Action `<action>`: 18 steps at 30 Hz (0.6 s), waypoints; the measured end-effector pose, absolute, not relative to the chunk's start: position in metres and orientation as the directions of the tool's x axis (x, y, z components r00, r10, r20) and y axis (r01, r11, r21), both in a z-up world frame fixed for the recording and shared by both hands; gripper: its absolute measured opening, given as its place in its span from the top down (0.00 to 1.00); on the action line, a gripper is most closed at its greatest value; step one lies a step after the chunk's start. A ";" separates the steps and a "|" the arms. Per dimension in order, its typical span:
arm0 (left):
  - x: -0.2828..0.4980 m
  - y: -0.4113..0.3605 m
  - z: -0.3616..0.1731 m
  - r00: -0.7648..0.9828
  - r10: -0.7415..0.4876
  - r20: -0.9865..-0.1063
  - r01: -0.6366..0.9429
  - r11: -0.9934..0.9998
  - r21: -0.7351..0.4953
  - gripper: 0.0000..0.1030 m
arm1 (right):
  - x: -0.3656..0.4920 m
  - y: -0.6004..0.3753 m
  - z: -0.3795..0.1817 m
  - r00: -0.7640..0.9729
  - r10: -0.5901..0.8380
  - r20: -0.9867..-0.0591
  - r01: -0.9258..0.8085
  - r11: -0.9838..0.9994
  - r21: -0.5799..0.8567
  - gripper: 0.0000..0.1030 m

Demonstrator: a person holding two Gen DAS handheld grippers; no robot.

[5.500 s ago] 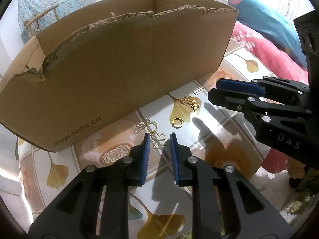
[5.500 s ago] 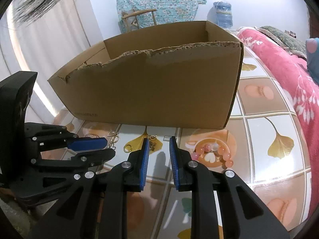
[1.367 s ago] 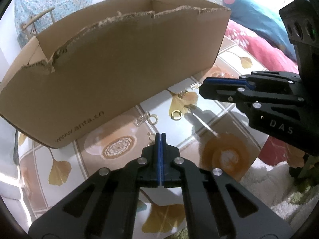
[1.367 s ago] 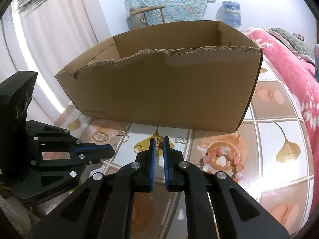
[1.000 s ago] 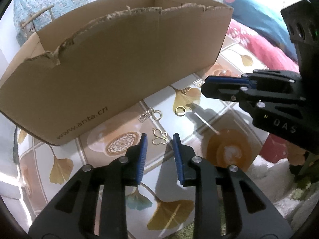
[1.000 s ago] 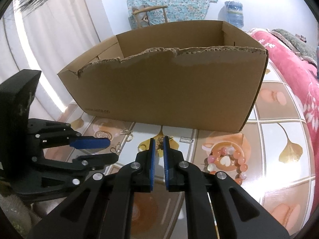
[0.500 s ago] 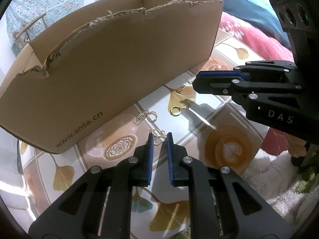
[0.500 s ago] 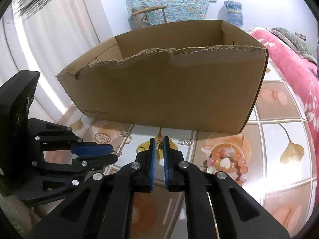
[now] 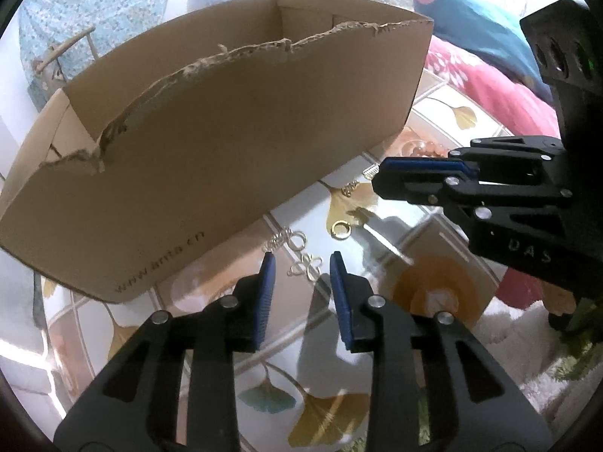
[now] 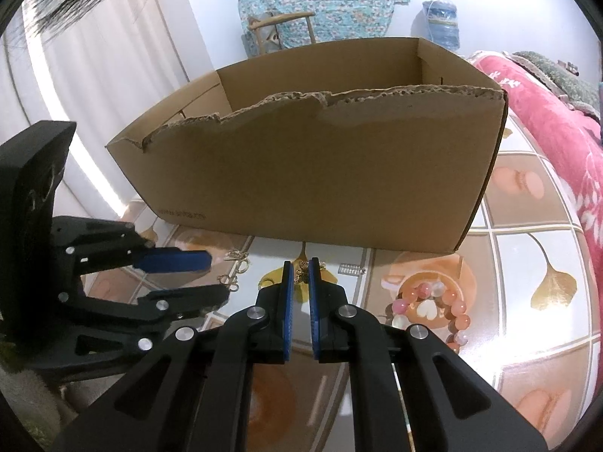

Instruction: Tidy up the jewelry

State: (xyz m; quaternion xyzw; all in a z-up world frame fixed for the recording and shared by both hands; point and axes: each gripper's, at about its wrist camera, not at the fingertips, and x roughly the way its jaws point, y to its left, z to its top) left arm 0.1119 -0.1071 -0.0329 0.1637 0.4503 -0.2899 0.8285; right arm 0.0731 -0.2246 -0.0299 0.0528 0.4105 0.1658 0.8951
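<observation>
A torn cardboard box (image 9: 226, 150) (image 10: 320, 173) stands on the ginkgo-patterned table (image 9: 433, 290). Jewelry lies in front of it. My left gripper (image 9: 301, 263) (image 10: 218, 277) is low over the table and its jaws are opening. A gold clover-shaped piece (image 9: 305, 265) lies between its tips, and the pads do not press it. My right gripper (image 10: 300, 265) (image 9: 377, 179) hovers with its jaws nearly together. A gold butterfly piece (image 10: 301, 273) (image 9: 360, 213) shows through the narrow gap and lies on the table below.
Near the clover piece lie a gold ring (image 9: 340, 230), a silver charm with a ring (image 9: 286, 239) and a small silver bar (image 10: 352, 268). A pink bead bracelet (image 10: 429, 309) sits to the right. Pink floral bedding (image 10: 557, 120) borders the table's right side.
The left jaws stood apart a second ago, narrowed around the clover piece, and now stand apart again. The clover piece stays on the table. The right gripper has not moved.
</observation>
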 end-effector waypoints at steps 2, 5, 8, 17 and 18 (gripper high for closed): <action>0.114 -0.110 -0.036 0.420 -0.329 -0.846 0.637 0.771 0.017 0.72 | 0.073 -0.224 -0.030 0.608 0.341 -0.717 -0.254 0.939 0.231 0.92; 0.115 -0.112 -0.038 0.418 -0.330 -0.847 0.649 0.760 0.024 0.72 | 0.073 -0.225 -0.029 0.610 0.341 -0.716 -0.254 0.939 0.231 0.92; 0.115 -0.111 -0.037 0.405 -0.334 -0.851 0.663 0.749 0.022 0.75 | 0.073 -0.226 -0.029 0.611 0.340 -0.715 -0.251 0.940 0.232 0.92; 0.112 -0.123 -0.038 0.398 -0.328 -0.857 0.683 0.730 0.038 0.86 | 0.073 -0.230 -0.031 0.612 0.343 -0.712 -0.245 0.939 0.241 0.92; 0.112 -0.121 -0.038 0.399 -0.328 -0.856 0.684 0.728 0.040 0.94 | 0.072 -0.230 -0.031 0.613 0.343 -0.712 -0.245 0.939 0.242 0.92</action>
